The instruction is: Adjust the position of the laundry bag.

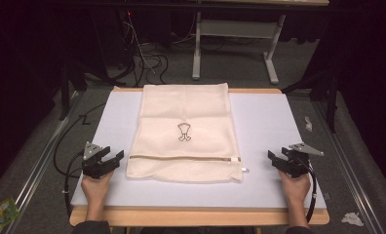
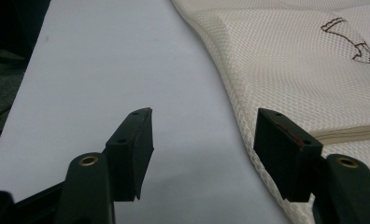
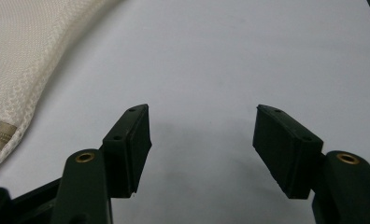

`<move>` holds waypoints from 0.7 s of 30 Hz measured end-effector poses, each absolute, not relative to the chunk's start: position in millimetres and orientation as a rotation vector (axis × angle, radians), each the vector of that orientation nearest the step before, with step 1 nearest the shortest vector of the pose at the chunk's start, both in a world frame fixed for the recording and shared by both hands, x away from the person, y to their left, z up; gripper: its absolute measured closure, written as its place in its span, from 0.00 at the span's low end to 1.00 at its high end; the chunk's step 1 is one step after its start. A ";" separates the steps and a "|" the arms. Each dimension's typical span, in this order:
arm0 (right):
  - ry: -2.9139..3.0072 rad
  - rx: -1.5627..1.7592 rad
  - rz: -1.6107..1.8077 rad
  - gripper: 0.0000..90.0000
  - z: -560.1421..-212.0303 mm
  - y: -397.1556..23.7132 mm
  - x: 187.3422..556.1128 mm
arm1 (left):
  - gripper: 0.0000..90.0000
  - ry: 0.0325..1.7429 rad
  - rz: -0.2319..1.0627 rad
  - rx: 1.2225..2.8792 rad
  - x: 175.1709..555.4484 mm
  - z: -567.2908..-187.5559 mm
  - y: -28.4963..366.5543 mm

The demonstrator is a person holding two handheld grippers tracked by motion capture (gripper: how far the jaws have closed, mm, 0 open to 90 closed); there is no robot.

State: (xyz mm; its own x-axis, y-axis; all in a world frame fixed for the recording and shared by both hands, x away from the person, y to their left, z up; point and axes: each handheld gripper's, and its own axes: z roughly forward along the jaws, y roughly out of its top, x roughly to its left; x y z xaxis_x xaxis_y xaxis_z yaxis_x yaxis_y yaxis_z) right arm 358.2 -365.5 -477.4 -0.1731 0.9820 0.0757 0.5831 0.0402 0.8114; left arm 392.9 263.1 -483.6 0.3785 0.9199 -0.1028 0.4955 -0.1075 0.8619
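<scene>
High view: a cream rectangular mesh laundry bag [image 1: 185, 131] lies flat in the middle of the white-topped counter [image 1: 269, 122], its long sides running away from the person. A small dark outline emblem [image 1: 183, 132] sits near its centre, and a tan zipper band [image 1: 183, 157] crosses it close to the near edge, ending in a small white pull tab [image 1: 245, 170] at the bag's right corner. The fabric is a fine honeycomb weave with a plain hemmed border, as the left gripper view shows [image 2: 295, 70]. The left claw [image 1: 114, 158] rests just beside the bag's near left corner, jaws spread wide and empty. The right claw [image 1: 275, 158] is near the right corner, apart from the bag, jaws likewise wide apart with nothing between them.
</scene>
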 end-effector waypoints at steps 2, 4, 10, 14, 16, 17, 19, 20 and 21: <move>1.804 1.573 1.004 0.42 -477.4 -365.9 358.2 | 0.42 1.250 0.598 1.745 392.8 -483.5 263.4; 1.802 1.581 1.008 0.42 -477.3 -366.5 358.2 | 0.41 1.252 0.592 1.746 393.3 -483.7 263.6; 1.796 1.581 1.012 0.42 -477.3 -367.1 357.8 | 0.41 1.258 0.597 1.724 391.8 -483.4 265.6; 1.797 1.573 1.000 0.43 -477.4 -366.3 358.1 | 0.42 1.264 0.584 1.729 393.4 -483.7 265.4; 1.799 1.587 0.998 0.43 -477.4 -366.4 358.6 | 0.41 1.261 0.580 1.739 393.9 -483.8 265.1; 1.797 1.596 0.999 0.43 -477.4 -366.5 358.7 | 0.41 1.260 0.579 1.740 393.9 -483.8 265.1; 1.776 1.593 0.998 0.42 -477.2 -366.9 357.7 | 0.40 1.262 0.590 1.735 393.2 -483.7 265.0; 1.747 1.595 1.012 0.42 -476.8 -368.1 355.9 | 0.40 1.265 0.593 1.726 392.9 -483.6 265.3; 1.733 1.604 1.023 0.41 -476.8 -369.3 355.4 | 0.39 1.265 0.593 1.726 392.9 -483.6 265.3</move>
